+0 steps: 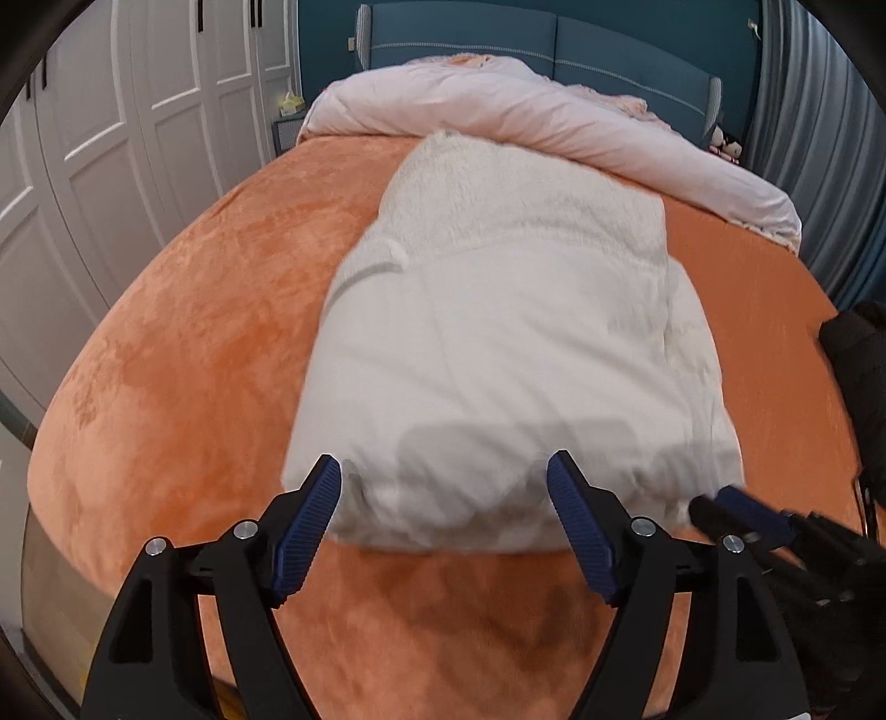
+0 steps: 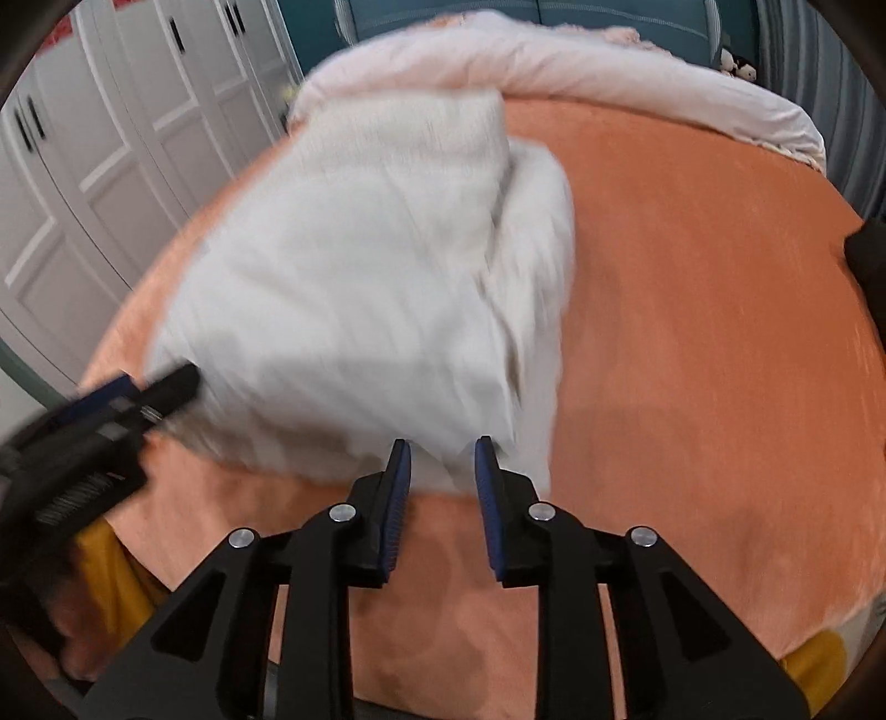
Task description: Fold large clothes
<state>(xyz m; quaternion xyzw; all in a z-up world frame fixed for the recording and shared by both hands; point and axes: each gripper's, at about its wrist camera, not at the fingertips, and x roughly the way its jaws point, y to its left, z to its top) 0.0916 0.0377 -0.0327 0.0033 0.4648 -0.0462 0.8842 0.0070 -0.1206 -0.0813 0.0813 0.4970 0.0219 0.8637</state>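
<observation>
Working from my own end first: my left gripper (image 1: 443, 487) is spread wide, blue pads either side of the near hem of the white garment (image 1: 498, 332) but gripping nothing, while my right gripper (image 2: 443, 471) sits narrow with a corner of that hem between its pads; I can't tell whether it truly pinches the cloth, and the right view is smeared. The garment lies already folded into a thick long bundle down the middle of the orange bedsheet (image 1: 194, 332), near edge close to me, far end touching the pink duvet (image 1: 554, 122) heaped by the blue headboard (image 1: 498, 44). To do this well, I reckon I should bite both near corners deep, catching every layer, lift level together, and carry the hem forward evenly so the fold lands square. Uneven hands would skew it, or thick layers might slip out.
</observation>
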